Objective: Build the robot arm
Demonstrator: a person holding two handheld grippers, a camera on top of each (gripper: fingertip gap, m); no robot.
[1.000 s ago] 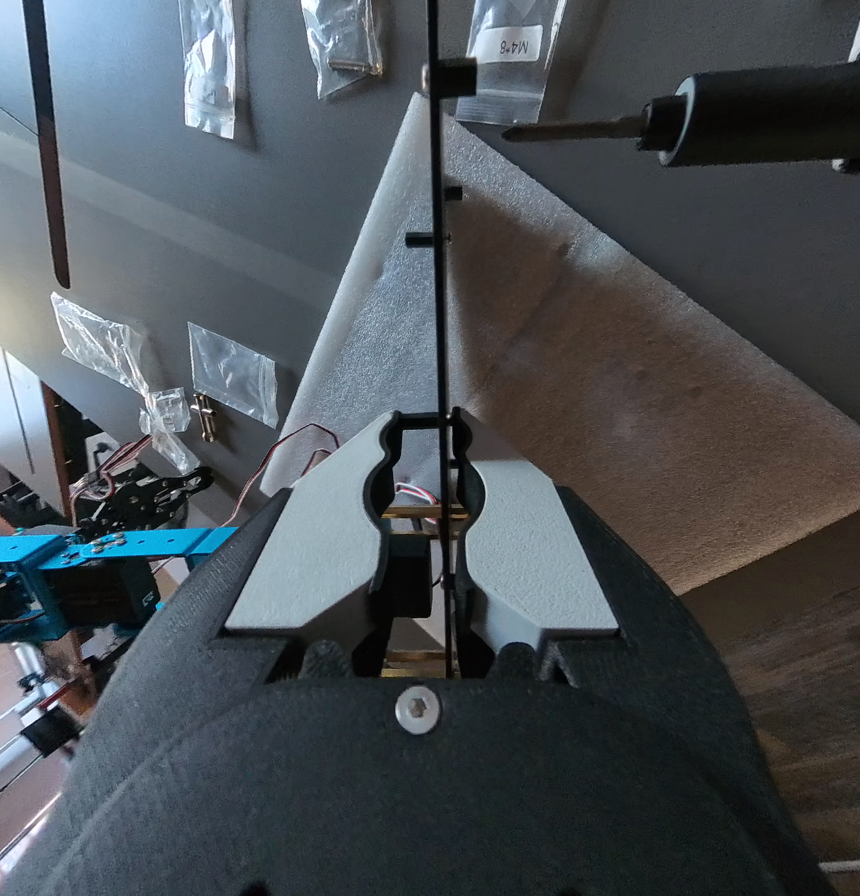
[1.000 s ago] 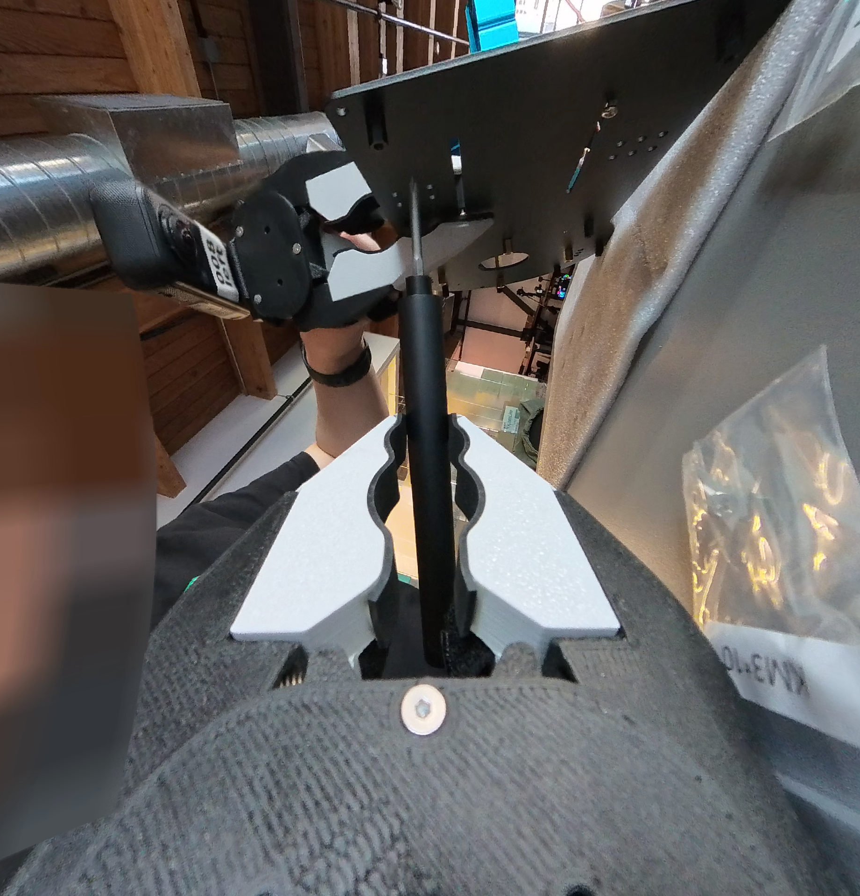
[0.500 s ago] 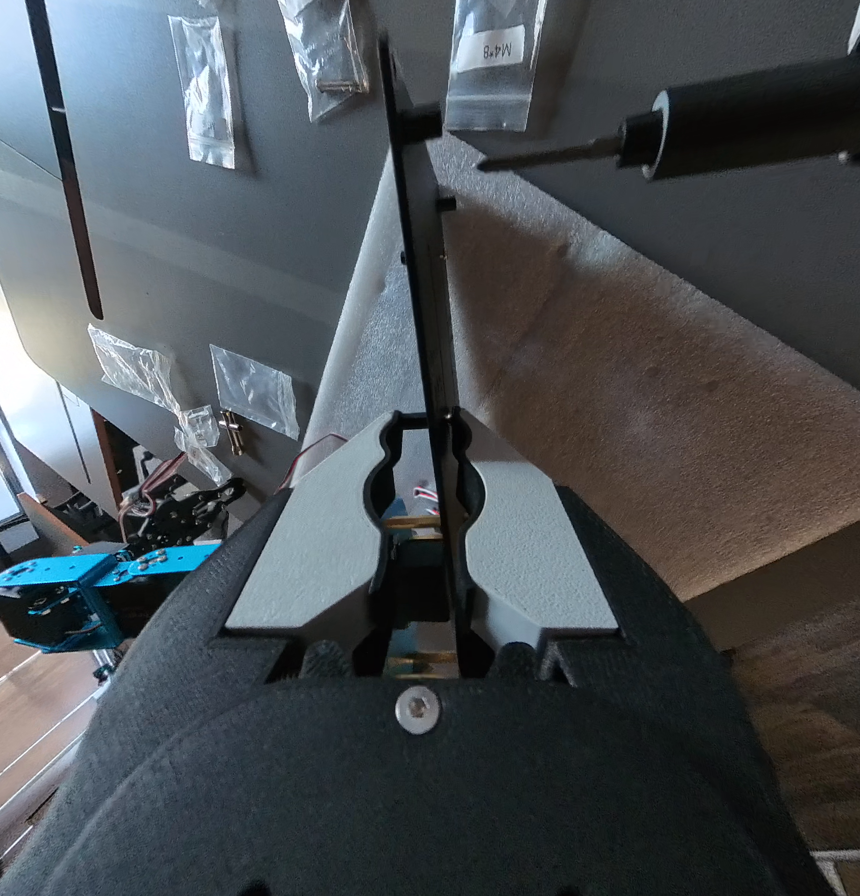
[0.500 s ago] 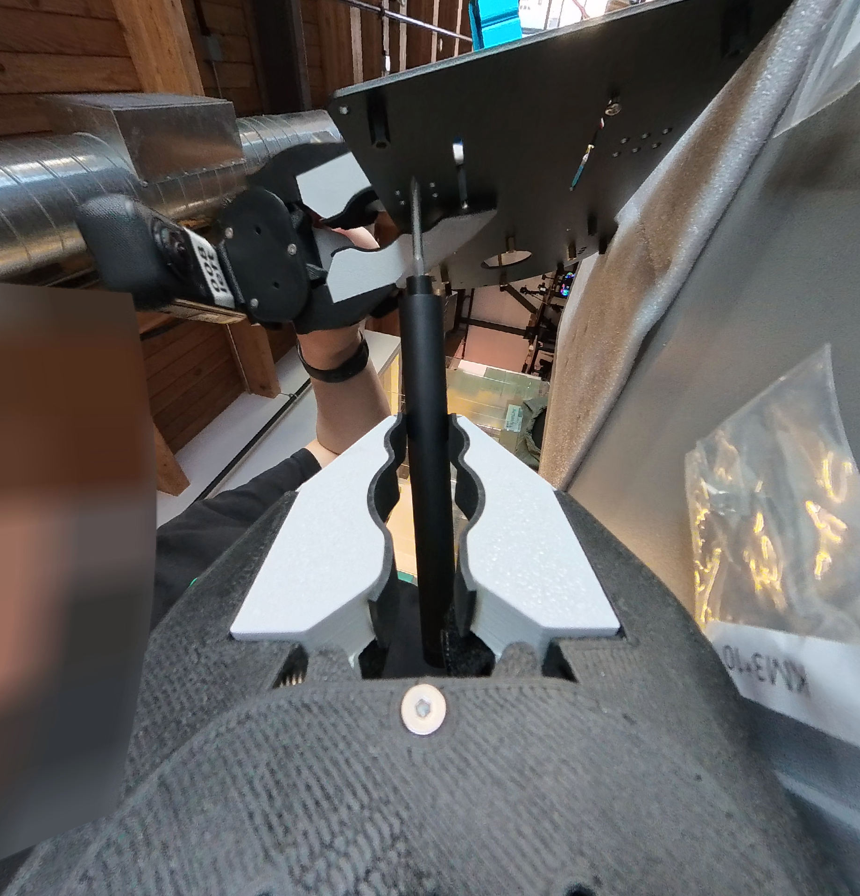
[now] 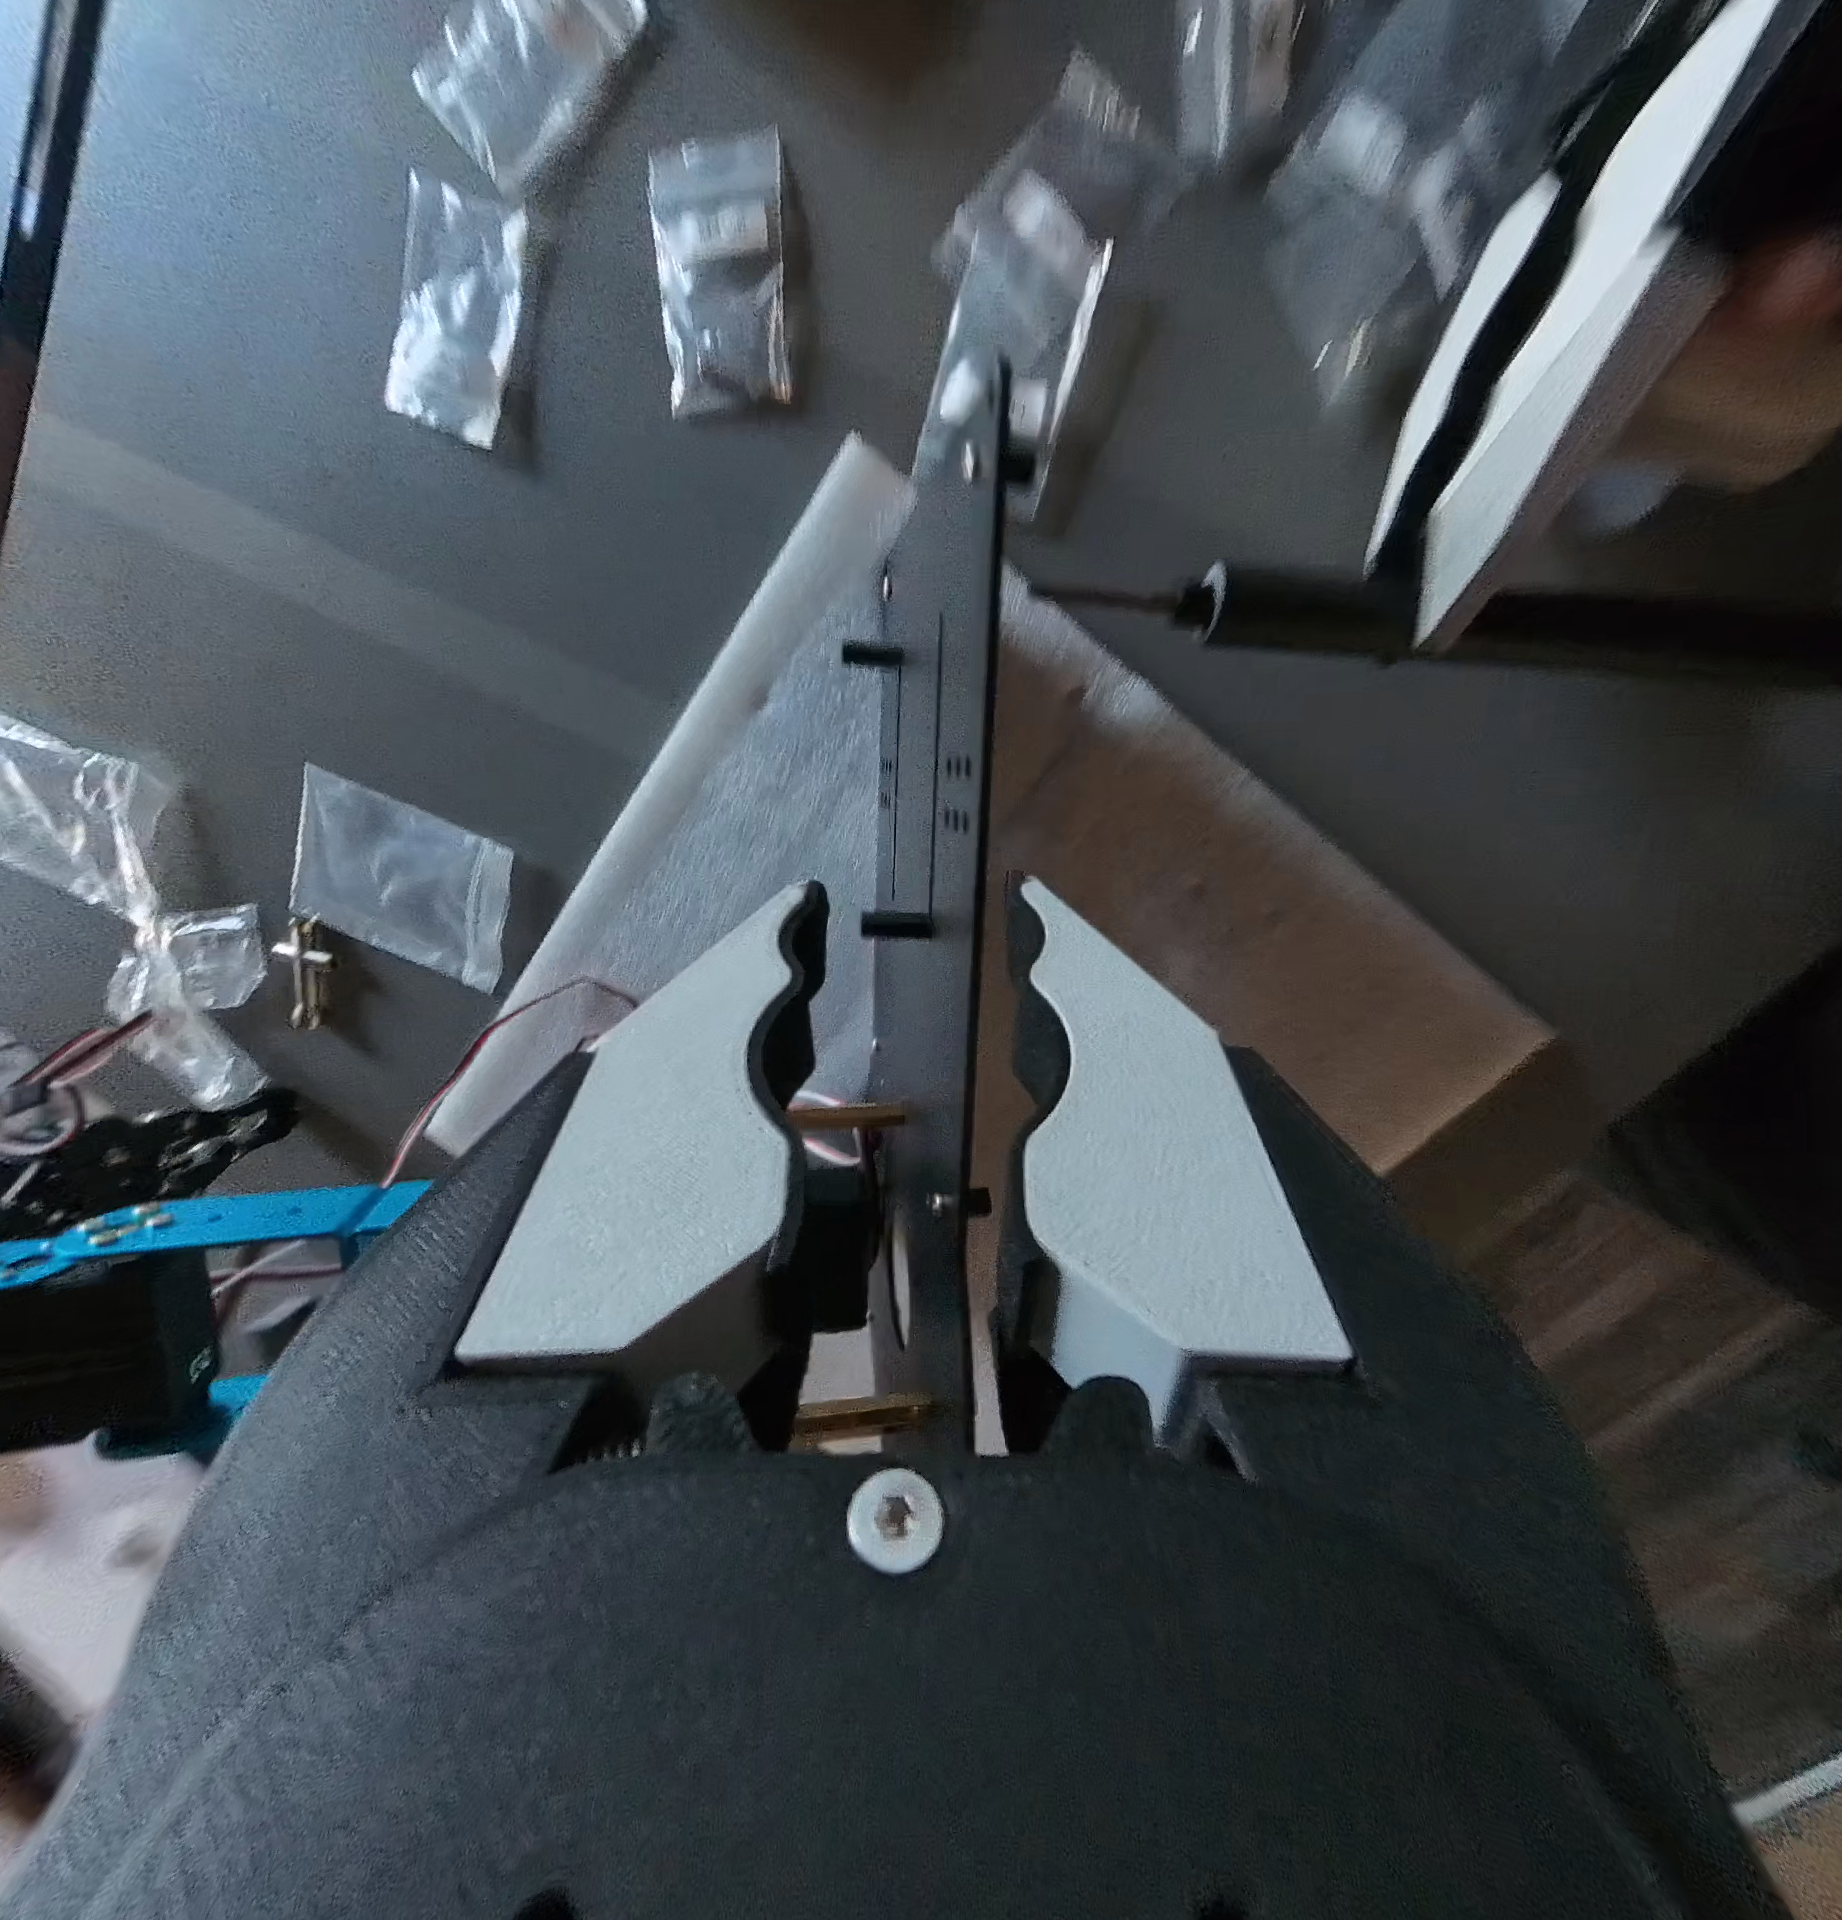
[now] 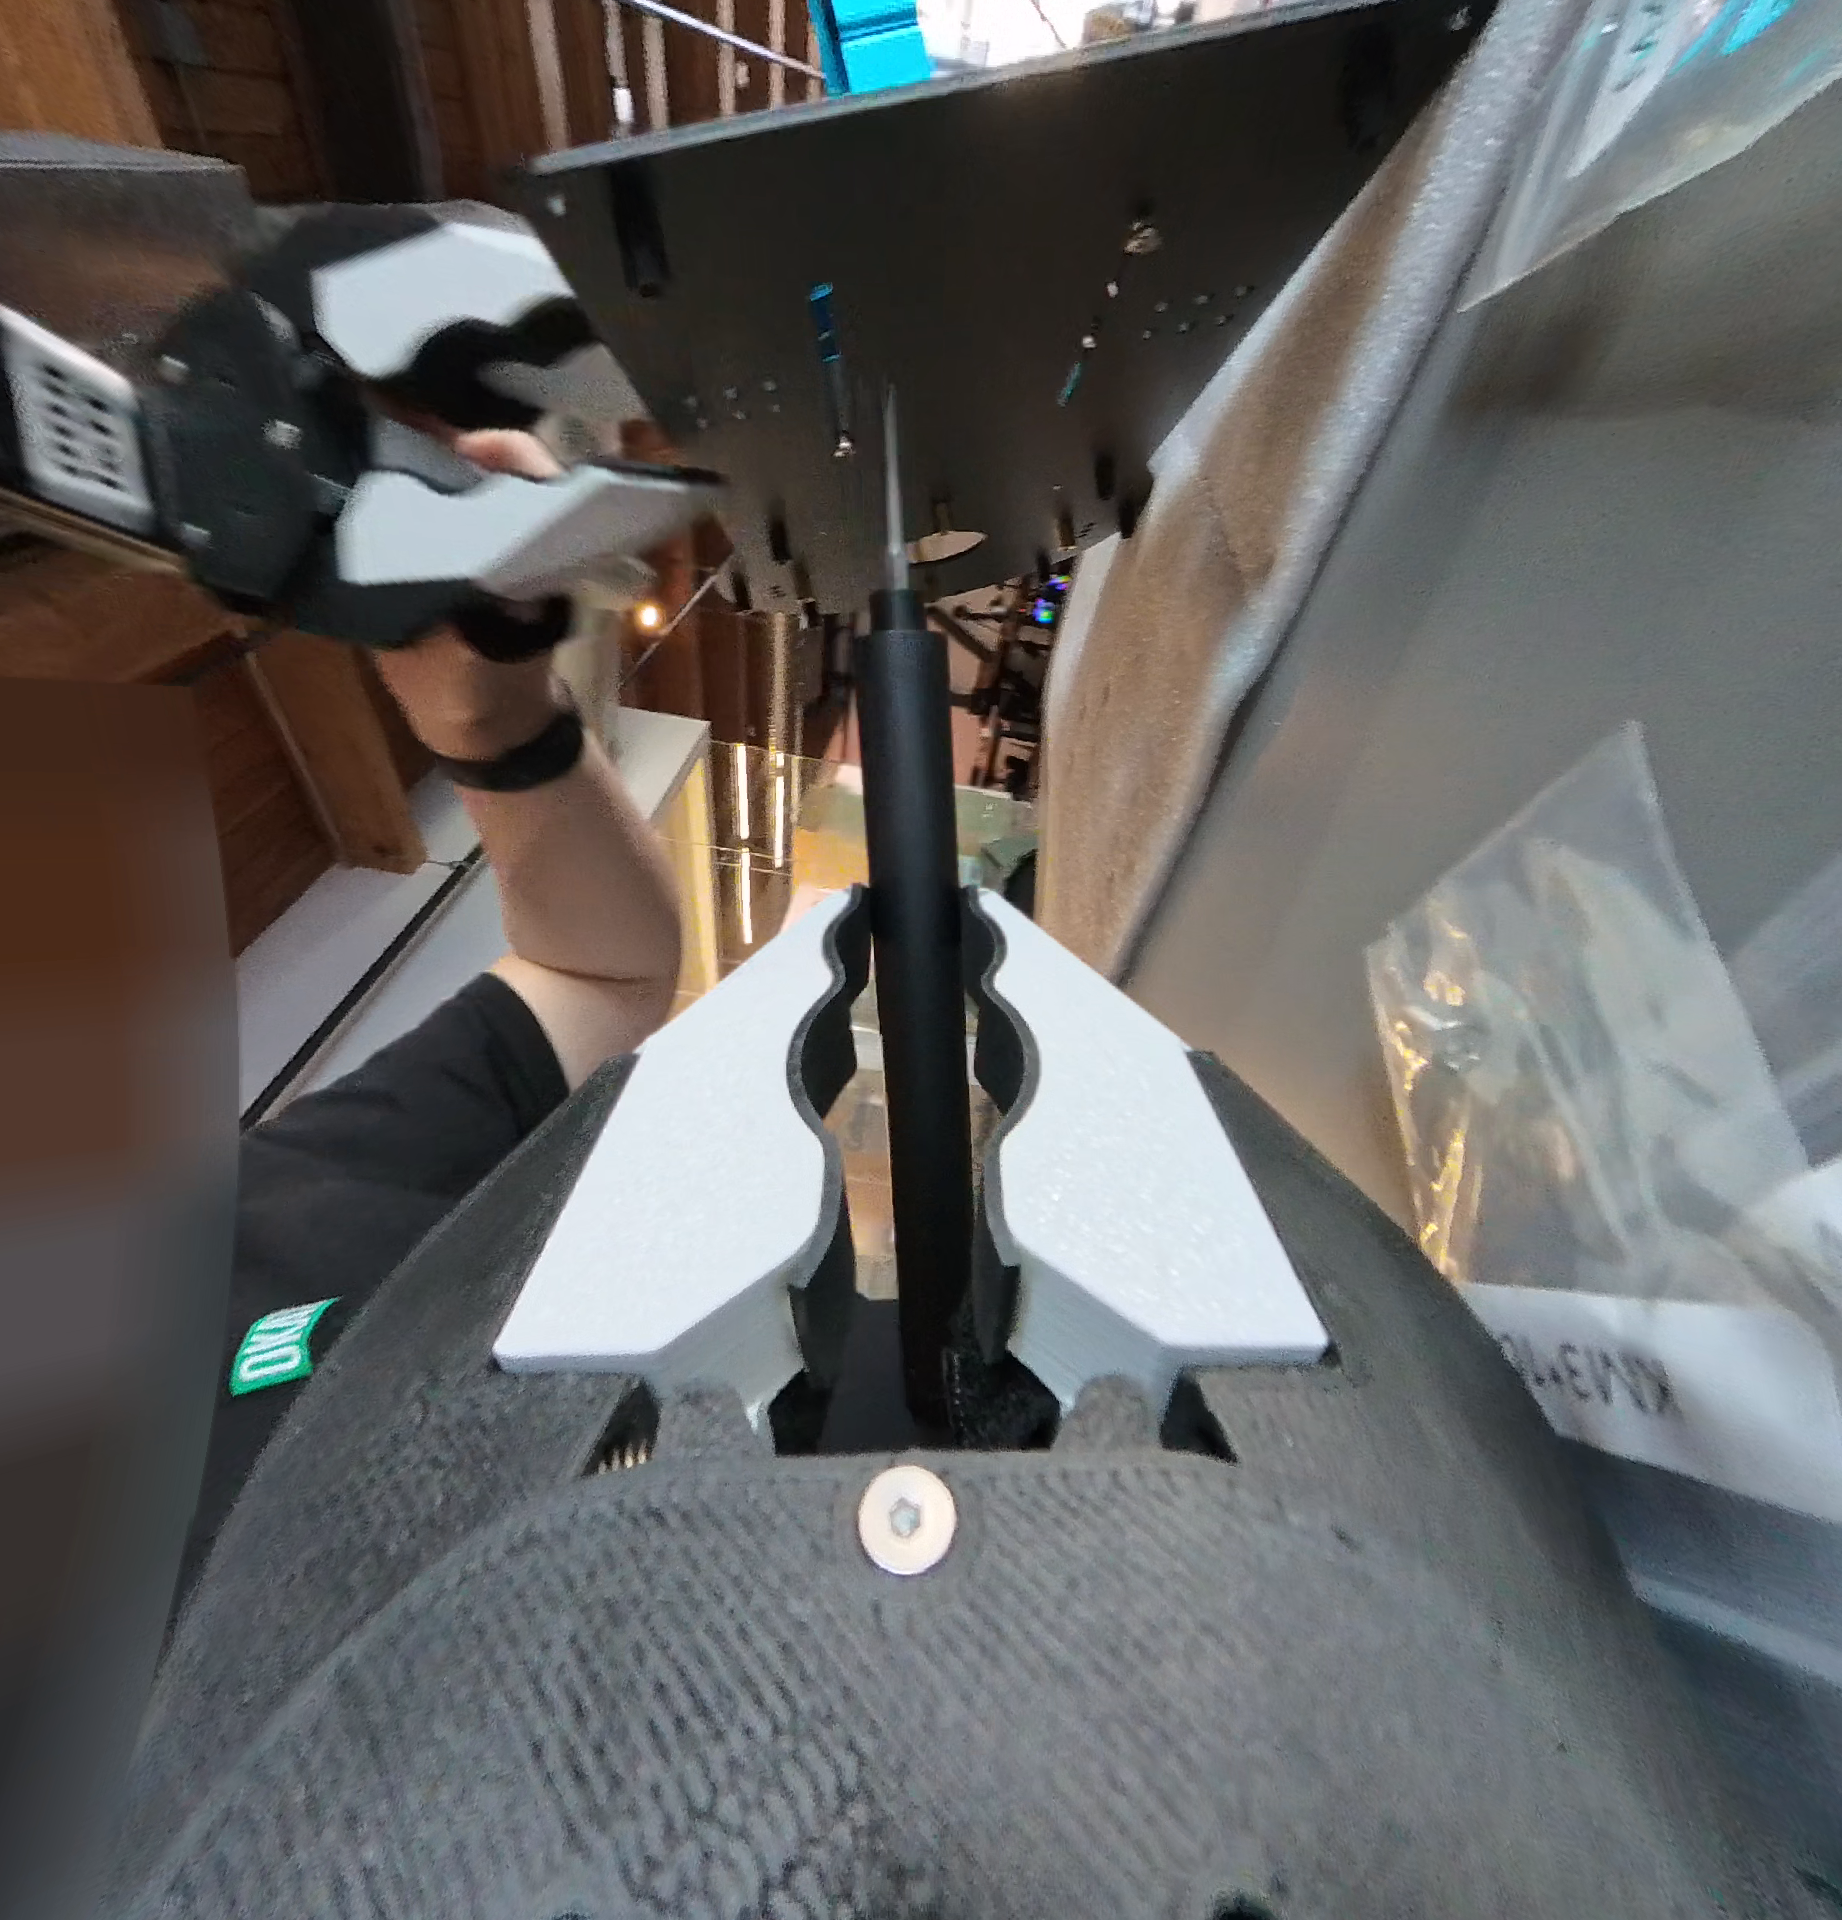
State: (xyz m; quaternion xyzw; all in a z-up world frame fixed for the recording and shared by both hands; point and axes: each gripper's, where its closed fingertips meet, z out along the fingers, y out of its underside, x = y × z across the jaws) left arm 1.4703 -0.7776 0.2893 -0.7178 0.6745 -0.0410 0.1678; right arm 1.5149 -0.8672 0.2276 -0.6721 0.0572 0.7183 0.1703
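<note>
The left gripper point(image 5: 912, 914) has just spread its jaws, freeing the black plate point(image 5: 948, 831), which stands on edge between them over the foam sheet point(image 5: 1208, 883). The right gripper point(image 6: 919, 914) clamps the screwdriver point(image 6: 912, 935), its tip near the plate.

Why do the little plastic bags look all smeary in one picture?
Left wrist view: motion blur smears the top plastic bags; the black plate stays sharper. Right wrist view: the screwdriver is crisp, the left tool slightly blurred, edges bent by the wide lens.
</note>
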